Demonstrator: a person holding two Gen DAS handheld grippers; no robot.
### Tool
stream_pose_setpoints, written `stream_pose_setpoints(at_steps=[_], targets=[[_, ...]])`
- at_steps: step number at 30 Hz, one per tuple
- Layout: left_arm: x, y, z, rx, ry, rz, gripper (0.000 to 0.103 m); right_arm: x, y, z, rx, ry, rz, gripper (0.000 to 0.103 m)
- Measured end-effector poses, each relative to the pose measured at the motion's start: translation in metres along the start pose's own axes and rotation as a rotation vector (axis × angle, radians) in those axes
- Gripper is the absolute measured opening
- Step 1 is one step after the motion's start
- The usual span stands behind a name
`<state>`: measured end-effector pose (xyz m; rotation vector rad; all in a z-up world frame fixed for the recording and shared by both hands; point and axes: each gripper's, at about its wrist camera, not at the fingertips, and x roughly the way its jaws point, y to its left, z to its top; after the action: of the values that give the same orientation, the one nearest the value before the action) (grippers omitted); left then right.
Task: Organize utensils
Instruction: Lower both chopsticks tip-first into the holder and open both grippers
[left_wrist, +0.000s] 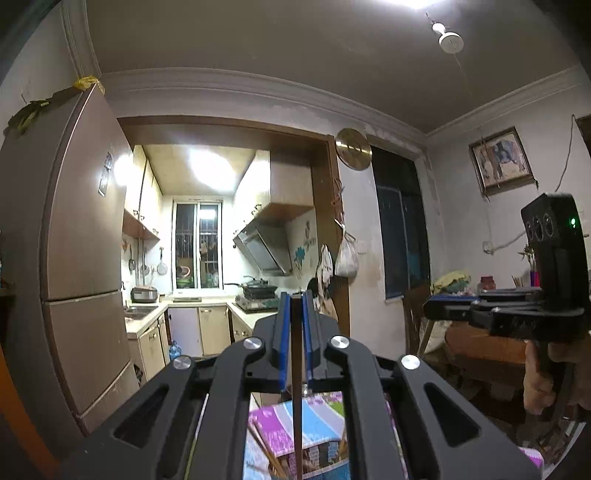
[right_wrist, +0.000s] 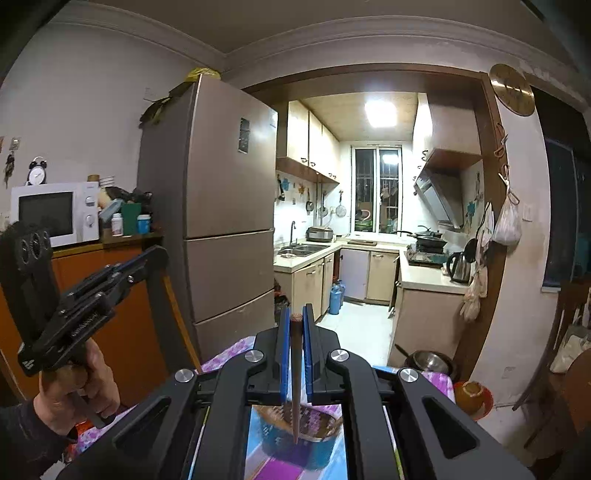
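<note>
My left gripper (left_wrist: 295, 299) is shut on a dark brown chopstick (left_wrist: 296, 369) that hangs down between the blue pads, above a purple-and-blue patterned cloth (left_wrist: 317, 421). My right gripper (right_wrist: 295, 317) is shut on another brown chopstick (right_wrist: 295, 387), held upright with its thin tip over a blue-sided woven basket (right_wrist: 299, 435) on the cloth. The right gripper's body shows at the right of the left wrist view (left_wrist: 517, 310), and the left gripper's body at the left of the right wrist view (right_wrist: 92, 295). Both are raised above the table.
A tall brown fridge (right_wrist: 229, 206) stands ahead, beside the kitchen doorway. An orange cabinet (right_wrist: 122, 325) with a white microwave (right_wrist: 55, 210) is at the left. A wooden table with clutter (left_wrist: 480, 339) is at the right. More chopsticks (left_wrist: 266, 450) lie on the cloth.
</note>
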<state>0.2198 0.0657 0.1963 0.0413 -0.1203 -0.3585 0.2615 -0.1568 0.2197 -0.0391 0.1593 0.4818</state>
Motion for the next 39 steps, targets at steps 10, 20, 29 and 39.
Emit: stream_pose_setpoints(at_steps=[10, 20, 29, 39], targets=[[0.067, 0.011, -0.005, -0.018, 0.012, 0.018, 0.005, 0.070, -0.033, 0.002, 0.028, 0.046, -0.010, 0.008], [0.121, 0.024, -0.067, -0.043, 0.147, 0.020, 0.005, 0.124, -0.048, -0.042, 0.049, 0.137, 0.013, 0.008], [0.136, 0.025, -0.085, -0.045, 0.214, 0.021, 0.005, 0.143, -0.054, -0.061, 0.069, 0.179, 0.020, 0.008], [0.143, 0.029, -0.101, -0.051, 0.262, 0.037, 0.010, 0.155, -0.057, -0.073, 0.087, 0.217, 0.033, 0.008]])
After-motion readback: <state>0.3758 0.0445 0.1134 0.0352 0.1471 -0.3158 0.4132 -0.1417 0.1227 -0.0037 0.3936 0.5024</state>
